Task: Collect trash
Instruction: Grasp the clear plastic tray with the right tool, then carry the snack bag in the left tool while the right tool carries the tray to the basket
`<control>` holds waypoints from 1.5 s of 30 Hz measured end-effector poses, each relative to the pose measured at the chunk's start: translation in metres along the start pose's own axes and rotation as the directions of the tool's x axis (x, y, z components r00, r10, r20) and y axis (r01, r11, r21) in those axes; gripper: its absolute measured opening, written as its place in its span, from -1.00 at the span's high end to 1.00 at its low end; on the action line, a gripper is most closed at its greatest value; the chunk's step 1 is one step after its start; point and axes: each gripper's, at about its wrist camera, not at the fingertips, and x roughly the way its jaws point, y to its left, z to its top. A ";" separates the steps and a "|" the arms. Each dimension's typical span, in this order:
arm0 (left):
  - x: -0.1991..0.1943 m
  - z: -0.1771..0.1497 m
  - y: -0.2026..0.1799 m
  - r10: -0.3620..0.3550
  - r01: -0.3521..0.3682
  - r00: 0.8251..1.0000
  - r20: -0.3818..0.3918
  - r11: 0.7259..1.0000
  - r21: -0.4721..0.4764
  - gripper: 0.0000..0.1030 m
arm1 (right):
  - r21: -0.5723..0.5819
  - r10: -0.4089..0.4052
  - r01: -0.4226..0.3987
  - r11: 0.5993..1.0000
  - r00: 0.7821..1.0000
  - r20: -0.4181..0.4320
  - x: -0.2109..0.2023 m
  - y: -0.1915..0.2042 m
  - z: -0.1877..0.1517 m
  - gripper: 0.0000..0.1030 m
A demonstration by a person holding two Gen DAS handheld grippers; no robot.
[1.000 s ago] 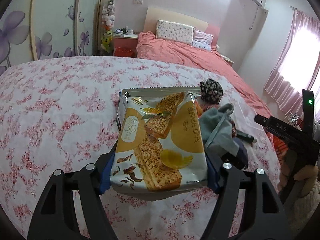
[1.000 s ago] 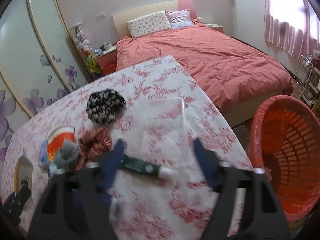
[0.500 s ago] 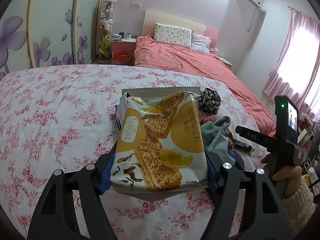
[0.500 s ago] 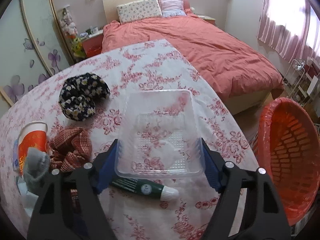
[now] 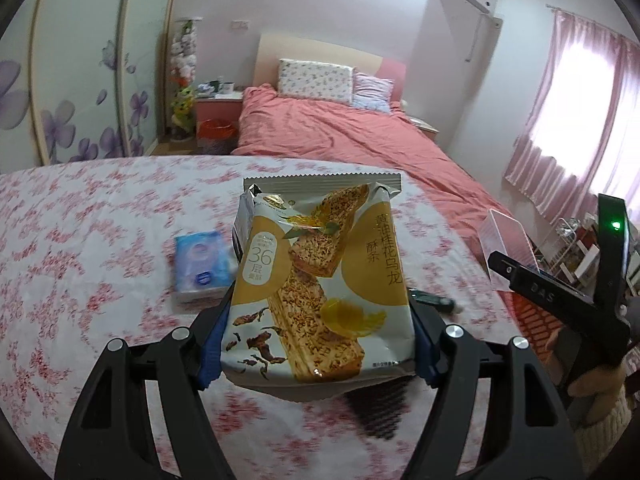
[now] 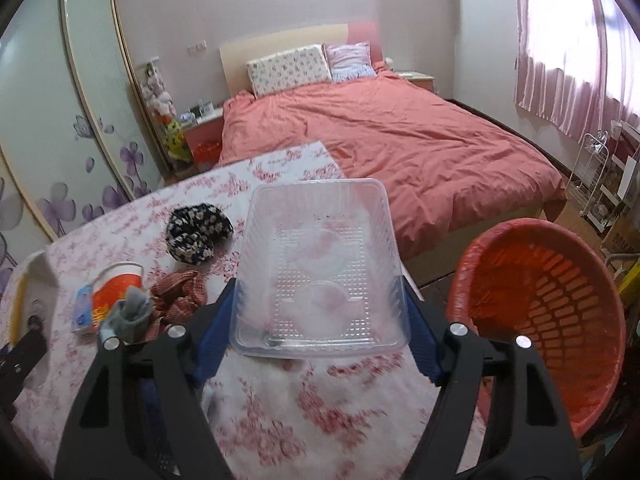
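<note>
I'm pinching the snack bag in my left gripper and the clear tray in my right gripper, both lifted off the surface for the orange basket.

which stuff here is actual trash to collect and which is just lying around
Part of the job:
- snack bag, held in the left gripper
- clear plastic tray, held in the right gripper
- orange basket
- paper cup, probably

Lying about:
- floral scrunchie
- checked cloth
- grey sock
- tissue pack
</note>
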 end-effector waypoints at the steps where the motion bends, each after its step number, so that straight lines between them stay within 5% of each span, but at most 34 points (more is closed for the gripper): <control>1: -0.001 0.000 -0.005 -0.008 0.008 1.000 0.003 1.000 0.007 -0.39 | 0.004 0.005 -0.005 1.000 1.000 0.012 -0.009 -0.005 -0.001 -0.43; 16: 0.011 0.002 -0.094 -0.165 0.164 0.986 0.000 0.979 0.122 -0.39 | 0.055 -0.049 0.043 0.998 0.992 0.112 -0.079 -0.071 -0.017 -0.43; 45: 0.072 -0.032 -0.260 -0.334 0.363 0.931 -0.146 0.880 0.305 -0.39 | 0.261 -0.215 0.171 0.950 0.965 0.150 -0.120 -0.225 -0.039 -0.43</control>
